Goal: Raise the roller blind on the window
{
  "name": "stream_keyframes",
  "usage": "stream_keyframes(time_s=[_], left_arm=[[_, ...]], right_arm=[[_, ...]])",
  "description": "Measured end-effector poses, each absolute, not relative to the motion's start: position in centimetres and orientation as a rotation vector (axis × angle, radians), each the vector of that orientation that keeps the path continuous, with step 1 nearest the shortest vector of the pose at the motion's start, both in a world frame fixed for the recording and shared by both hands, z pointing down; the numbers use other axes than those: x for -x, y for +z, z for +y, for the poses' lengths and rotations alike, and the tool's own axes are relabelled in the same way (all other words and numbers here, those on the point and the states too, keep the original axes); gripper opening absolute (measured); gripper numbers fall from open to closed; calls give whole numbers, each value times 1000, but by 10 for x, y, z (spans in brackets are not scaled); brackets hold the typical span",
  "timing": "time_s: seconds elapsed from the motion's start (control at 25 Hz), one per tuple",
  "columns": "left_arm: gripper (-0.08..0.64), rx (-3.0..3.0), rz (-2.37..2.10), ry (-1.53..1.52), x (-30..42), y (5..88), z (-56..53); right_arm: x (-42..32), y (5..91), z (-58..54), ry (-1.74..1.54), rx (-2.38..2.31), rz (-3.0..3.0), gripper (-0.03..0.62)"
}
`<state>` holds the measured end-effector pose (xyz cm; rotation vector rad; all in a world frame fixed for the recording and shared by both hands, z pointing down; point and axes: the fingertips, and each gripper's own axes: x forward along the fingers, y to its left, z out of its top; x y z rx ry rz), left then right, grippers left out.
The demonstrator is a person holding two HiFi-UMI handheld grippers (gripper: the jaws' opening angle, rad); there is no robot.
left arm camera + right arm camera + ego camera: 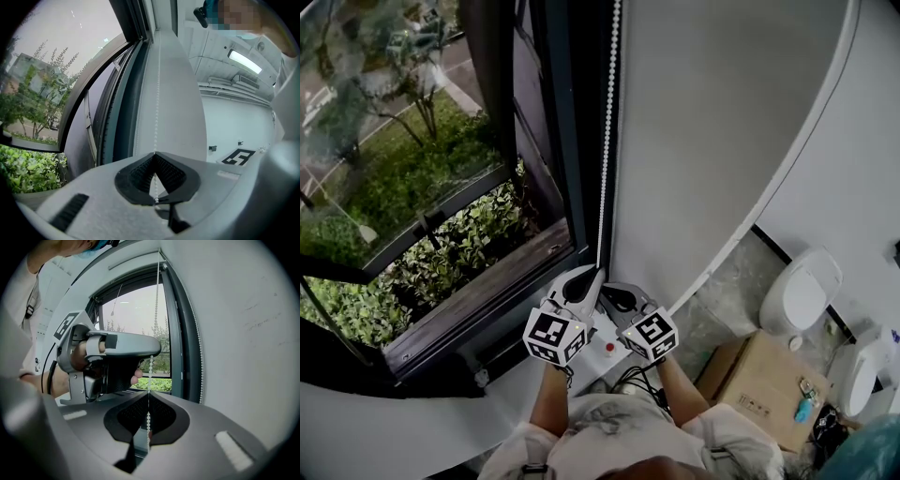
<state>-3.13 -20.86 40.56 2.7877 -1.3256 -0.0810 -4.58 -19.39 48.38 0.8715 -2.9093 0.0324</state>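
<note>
Below the head camera: left tool and right tool side by side, tips together at the lower end of the bead chain. Hangs straight down along the dark window frame, next to a pale wall. Outside the glass, green plants; on the floor at right, a cardboard box.

Along the left gripper view: jaws of the left tool pressed together, bead chain pinched between the black ribbed pads. Rises from the tips against a grey surface and continues down behind the pads.

Along the right gripper view: right tool closed as well, pads meeting on the bead chain. Left tool just above, clamped on the same strand, with fingers of a hand behind it. Second strand close against the window frame, apart from both tools.
</note>
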Motion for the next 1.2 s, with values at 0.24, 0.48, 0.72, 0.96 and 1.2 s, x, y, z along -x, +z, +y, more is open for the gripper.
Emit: stream_keyframes(time_s=[0.24, 0.48, 0.72, 0.96, 1.2], left_arm=[[12, -2789, -1337, -75, 32, 405, -208], [14, -2798, -1335, -86, 33, 401, -207], [15, -2797, -1356, -103, 37, 399, -206], [35, -2798, -1388, -101, 42, 396, -207], [77, -2798, -1397, -105, 46, 396, -205]], right_arm=[[48, 479, -193, 11, -881, -2912, 12], [49, 475, -191, -56, -897, -2920, 15], [50, 471, -188, -140, -930, -2913, 18], [45, 464, -188, -198, -1006, -2898, 30], [34, 452, -186, -258, -1047, -2895, 65]])
